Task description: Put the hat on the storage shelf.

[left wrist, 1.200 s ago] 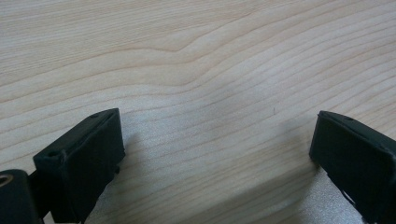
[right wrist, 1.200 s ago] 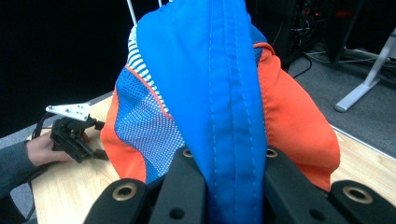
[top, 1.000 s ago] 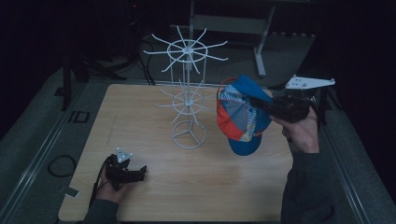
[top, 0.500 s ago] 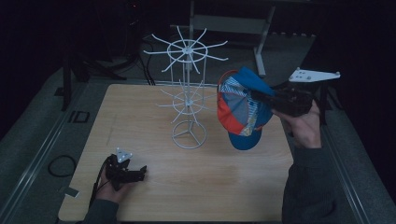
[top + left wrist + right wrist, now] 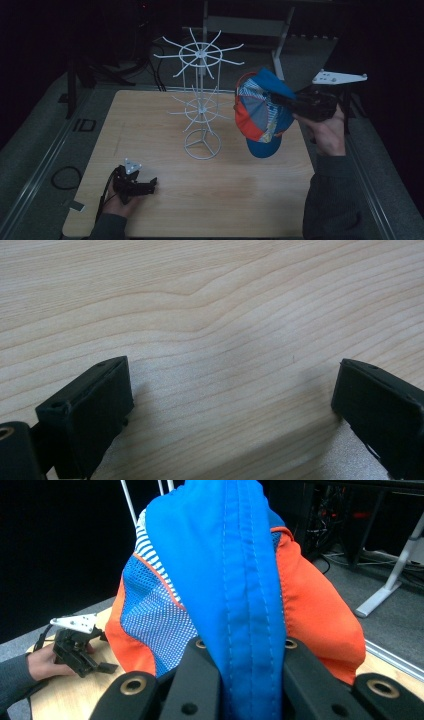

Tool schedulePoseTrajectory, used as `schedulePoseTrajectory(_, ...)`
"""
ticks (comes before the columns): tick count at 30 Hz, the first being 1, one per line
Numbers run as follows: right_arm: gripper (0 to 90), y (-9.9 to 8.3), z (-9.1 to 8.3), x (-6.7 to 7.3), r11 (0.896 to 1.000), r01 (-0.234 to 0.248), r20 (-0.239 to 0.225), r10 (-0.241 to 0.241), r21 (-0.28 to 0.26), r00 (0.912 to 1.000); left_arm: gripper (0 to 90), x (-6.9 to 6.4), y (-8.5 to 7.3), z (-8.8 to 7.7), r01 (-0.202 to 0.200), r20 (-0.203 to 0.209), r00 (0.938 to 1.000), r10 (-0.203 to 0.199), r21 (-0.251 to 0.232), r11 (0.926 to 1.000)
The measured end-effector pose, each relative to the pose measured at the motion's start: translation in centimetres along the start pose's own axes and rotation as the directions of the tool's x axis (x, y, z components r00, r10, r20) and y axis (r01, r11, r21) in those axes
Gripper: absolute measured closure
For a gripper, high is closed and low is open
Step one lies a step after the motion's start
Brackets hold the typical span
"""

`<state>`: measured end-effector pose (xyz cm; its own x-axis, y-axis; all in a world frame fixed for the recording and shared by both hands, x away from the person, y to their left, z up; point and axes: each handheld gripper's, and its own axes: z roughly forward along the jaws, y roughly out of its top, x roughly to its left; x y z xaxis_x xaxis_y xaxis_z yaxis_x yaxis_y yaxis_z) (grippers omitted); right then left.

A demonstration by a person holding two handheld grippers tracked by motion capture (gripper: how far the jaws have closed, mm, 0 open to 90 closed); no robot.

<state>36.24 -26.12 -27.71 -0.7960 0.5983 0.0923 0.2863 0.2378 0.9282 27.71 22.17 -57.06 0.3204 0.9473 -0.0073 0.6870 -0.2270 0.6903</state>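
Dark room, pale wooden table (image 5: 225,200): right gripper (image 5: 241,652) pinching the cap (image 5: 262,112) aloft beside the wire rack (image 5: 201,107), seemingly lining up a hang, left gripper (image 5: 230,390) resting near-left, jaws spread, keeping clear.

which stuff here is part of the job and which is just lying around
In use: cap pinched in the right claw; white wire rack beside it.
Idle: left claw, open, resting on the table; cables and a desk frame behind.
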Motion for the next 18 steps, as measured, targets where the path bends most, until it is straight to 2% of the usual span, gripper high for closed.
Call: schedulePoseTrajectory(18,87.7,0.85,-0.67,-0.41,0.999,0.005,-0.006,-0.005,-0.041,1.0000,3.1,0.00,0.01,0.01,0.001,-0.001,1.0000,-0.001,0.000,1.0000)
